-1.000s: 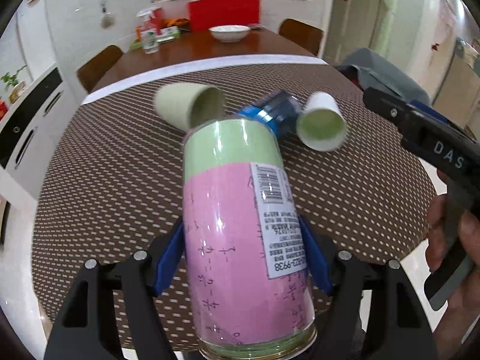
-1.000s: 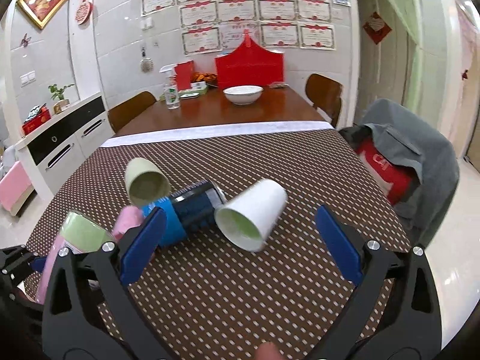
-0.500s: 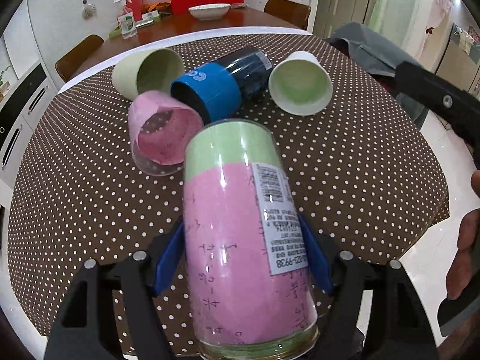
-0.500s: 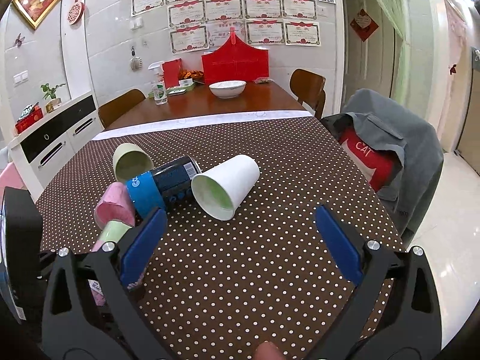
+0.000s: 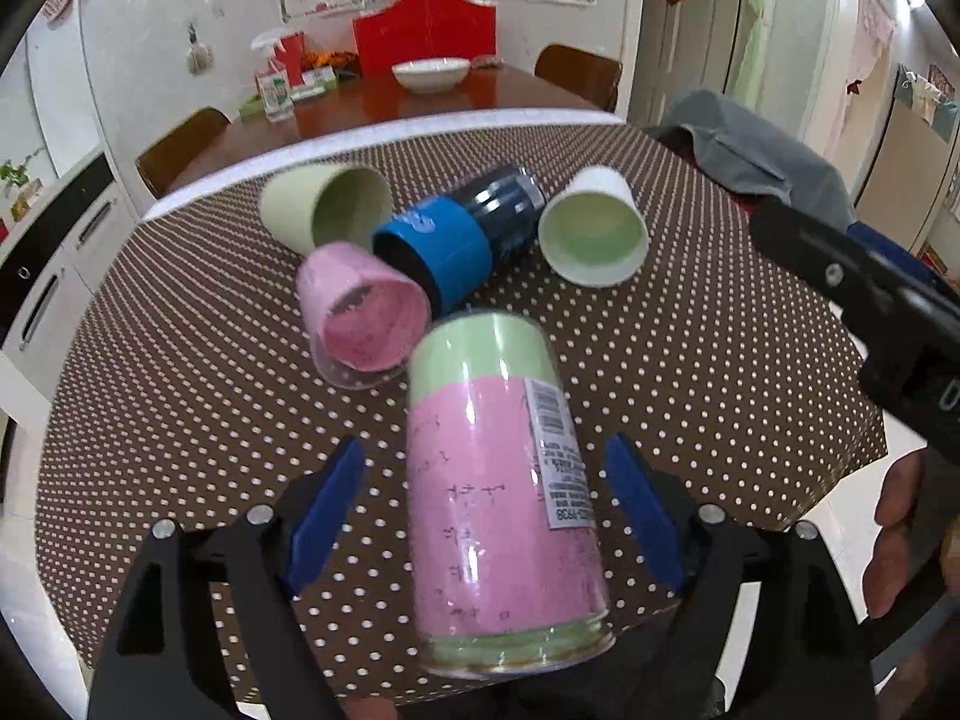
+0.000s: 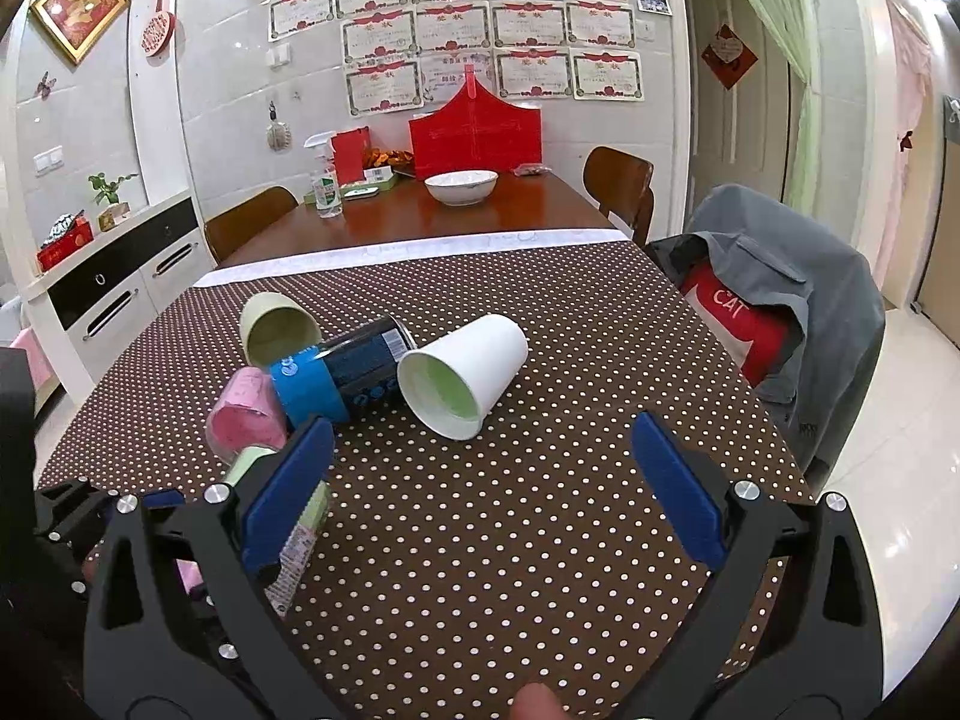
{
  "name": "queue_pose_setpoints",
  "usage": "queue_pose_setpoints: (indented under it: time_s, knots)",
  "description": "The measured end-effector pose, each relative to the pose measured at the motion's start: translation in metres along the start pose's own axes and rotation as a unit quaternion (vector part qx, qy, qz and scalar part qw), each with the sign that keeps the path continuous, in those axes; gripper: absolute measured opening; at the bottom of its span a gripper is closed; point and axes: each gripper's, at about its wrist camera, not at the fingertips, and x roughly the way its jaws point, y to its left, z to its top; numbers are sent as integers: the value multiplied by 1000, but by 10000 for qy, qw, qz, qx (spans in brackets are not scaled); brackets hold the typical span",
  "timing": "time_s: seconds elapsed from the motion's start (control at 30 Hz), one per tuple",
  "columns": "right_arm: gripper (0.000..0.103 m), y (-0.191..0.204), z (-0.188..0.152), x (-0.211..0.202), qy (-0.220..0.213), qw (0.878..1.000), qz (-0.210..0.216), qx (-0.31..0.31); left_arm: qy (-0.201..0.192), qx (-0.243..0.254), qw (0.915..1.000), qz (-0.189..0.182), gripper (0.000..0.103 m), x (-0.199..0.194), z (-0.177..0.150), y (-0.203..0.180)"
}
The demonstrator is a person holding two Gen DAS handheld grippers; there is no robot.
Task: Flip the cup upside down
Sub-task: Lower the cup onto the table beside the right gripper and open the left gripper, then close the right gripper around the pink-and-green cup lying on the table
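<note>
A tall pink-and-green cup (image 5: 498,492) with a barcode label stands between the fingers of my left gripper (image 5: 486,492), closed end up. The blue pads stand apart from its sides, so the jaws are open. In the right wrist view part of this cup (image 6: 300,516) shows behind the left finger. My right gripper (image 6: 480,486) is open and empty above the table's near part. A pink cup (image 5: 360,312), a light green cup (image 5: 324,207), a blue-and-black cup (image 5: 462,234) and a white cup (image 5: 594,234) lie on their sides.
The round table has a brown dotted cloth (image 6: 540,510). A chair with a grey jacket (image 6: 774,324) stands at its right. A wooden dining table with a white bowl (image 6: 461,186) is behind. A white cabinet (image 6: 114,300) is at the left.
My left gripper's pads have opened away from the pink-and-green cup, which now stands free between them. The left view has tilted up. The right gripper has drawn back slightly.
</note>
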Motion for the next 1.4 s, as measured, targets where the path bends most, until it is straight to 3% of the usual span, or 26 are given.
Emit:
queue_pose_setpoints:
  time_s: [0.47,1.03,1.17,1.4]
  knots:
    - [97,36,6,-21,-18,9980,623,-85,-1110,-247,9911,686,85,-71,-6,25]
    - [97,65,11,-14,420,9931,1057,-290,-1566,-1134,9756,1043,85,-96,-27,89]
    - [97,69,15,-3,709,9895,1235,-232,-1590,-1310,9723,1108,85,-94,-32,103]
    - [97,87,7,34,1695,9768,1292,-224,-1530,-1388,9710,1204,85,-86,-40,121]
